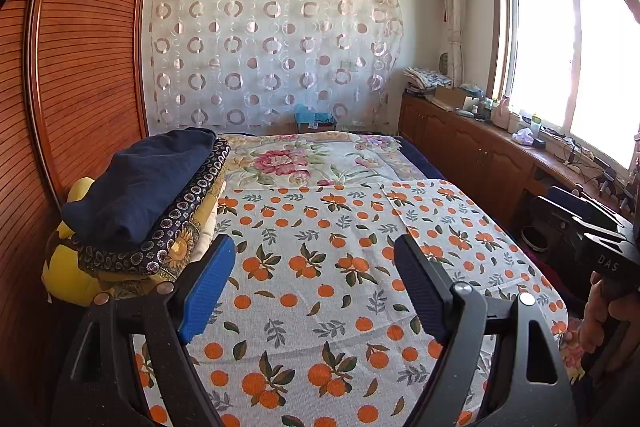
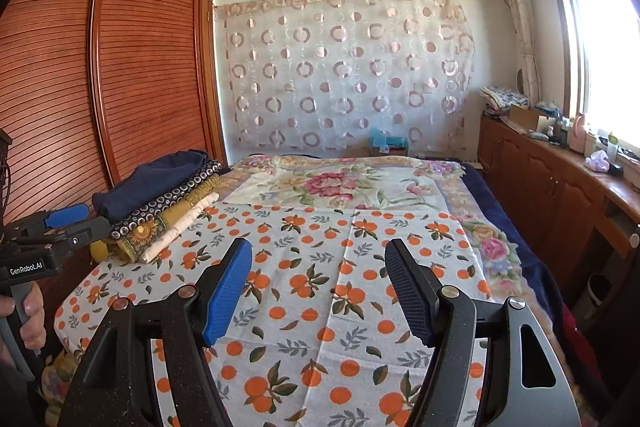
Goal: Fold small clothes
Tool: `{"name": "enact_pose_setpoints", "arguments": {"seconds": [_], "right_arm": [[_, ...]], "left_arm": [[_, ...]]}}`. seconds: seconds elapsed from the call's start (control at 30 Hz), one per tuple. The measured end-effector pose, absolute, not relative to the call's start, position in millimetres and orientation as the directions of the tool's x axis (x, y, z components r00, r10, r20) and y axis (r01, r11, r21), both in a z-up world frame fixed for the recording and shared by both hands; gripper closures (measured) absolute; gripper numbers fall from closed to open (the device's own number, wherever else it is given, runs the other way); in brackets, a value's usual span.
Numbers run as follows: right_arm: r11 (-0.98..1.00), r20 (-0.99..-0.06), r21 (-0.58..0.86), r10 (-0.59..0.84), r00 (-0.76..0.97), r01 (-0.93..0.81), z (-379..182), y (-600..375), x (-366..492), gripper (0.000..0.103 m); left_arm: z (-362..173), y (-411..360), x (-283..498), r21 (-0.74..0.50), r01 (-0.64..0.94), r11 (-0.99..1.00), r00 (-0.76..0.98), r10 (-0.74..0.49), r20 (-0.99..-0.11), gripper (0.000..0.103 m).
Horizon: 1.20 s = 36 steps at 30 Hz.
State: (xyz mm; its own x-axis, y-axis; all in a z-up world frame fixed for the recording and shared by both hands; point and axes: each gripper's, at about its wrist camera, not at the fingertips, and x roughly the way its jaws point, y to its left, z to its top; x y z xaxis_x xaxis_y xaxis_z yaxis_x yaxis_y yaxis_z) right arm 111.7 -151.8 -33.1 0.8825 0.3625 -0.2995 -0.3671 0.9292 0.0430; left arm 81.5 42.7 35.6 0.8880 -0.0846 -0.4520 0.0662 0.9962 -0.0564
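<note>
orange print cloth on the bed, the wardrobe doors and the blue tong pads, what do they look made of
Orange print cloth: thin woven fabric, likely cotton, matte; it lies flat with soft fold creases.
Wardrobe doors: reddish-brown wood or wood veneer, semi-gloss, with fine horizontal slats and a sheen along the frame.
Blue pads on the right tongs: probably rubber or foam, matte, with a fine ribbed texture.
</note>
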Motion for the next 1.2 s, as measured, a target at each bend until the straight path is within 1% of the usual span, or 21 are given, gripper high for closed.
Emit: {"name": "enact_pose_setpoints", "arguments": {"seconds": [1.2], "right_arm": [[0.929, -0.295, 0.043, 0.365, 0.883, -0.369, -27.7, -159.4, 106.0, 0.032]], "left_arm": [[36.5, 38.7, 76.3, -0.053, 0.065, 0.996, 0.890, -0.082, -0.448, 0.021]]}}
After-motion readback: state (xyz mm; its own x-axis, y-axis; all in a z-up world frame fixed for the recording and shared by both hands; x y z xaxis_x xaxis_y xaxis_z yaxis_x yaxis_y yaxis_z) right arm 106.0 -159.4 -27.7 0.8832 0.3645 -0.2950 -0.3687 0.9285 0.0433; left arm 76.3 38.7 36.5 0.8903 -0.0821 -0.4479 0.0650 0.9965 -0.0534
